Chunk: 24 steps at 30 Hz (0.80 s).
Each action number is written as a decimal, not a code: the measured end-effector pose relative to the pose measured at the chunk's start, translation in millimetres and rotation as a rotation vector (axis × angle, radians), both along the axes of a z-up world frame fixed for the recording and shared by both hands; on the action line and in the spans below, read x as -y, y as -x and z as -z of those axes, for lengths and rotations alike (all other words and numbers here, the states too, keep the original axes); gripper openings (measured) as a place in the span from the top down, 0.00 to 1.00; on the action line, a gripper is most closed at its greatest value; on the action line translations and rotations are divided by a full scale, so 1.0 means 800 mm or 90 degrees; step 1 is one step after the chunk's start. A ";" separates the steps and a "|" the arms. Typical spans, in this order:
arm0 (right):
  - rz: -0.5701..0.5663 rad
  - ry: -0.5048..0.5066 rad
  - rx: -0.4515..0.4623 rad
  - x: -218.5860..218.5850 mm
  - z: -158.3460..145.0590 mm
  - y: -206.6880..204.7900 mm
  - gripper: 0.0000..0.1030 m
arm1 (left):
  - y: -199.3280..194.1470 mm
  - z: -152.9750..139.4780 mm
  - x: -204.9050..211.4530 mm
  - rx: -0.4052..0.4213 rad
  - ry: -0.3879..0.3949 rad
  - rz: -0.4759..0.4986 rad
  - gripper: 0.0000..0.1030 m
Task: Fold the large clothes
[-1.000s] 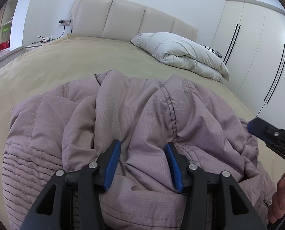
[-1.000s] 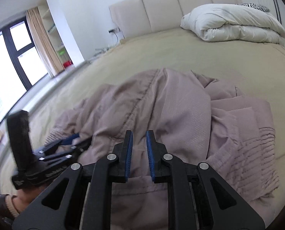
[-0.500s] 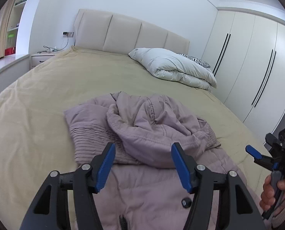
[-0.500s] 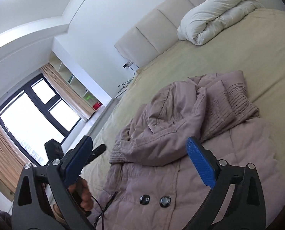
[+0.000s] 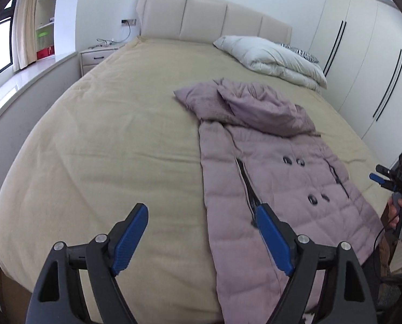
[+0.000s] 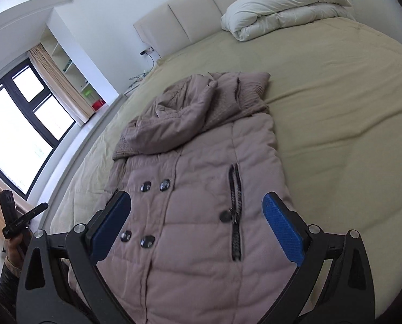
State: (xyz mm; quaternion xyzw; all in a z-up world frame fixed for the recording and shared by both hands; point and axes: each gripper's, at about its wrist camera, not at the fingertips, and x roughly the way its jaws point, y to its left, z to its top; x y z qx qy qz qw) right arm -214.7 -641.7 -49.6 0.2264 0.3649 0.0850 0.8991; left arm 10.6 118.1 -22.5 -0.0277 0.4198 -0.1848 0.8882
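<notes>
Both grippers released, nothing between pads: left gripper [image 5: 201, 239] just opening wider, right gripper [image 6: 198, 224] wide; risk: puffy coat [image 6: 195, 189] springs open when folded; slick shell slips.

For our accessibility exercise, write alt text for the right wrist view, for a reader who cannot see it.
A mauve quilted coat with dark buttons lies flat on a beige-covered bed, its hood end bunched toward the headboard. The open right gripper with blue pads hangs above its lower half, holding nothing.

Matt quilted cloth coat [image 5: 276, 178] on soft bedspread [image 5: 120, 140].
</notes>
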 end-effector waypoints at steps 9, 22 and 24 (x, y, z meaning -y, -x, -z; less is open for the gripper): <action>0.003 0.005 -0.127 0.033 0.066 0.096 0.04 | 0.057 0.108 0.010 -0.211 0.109 0.024 0.18; 0.033 -0.036 -0.184 0.064 0.096 0.137 0.13 | 0.068 0.137 0.023 -0.261 0.129 0.050 0.31; 0.026 -0.035 -0.209 0.063 0.098 0.136 0.20 | 0.069 0.142 0.024 -0.281 0.142 0.059 0.41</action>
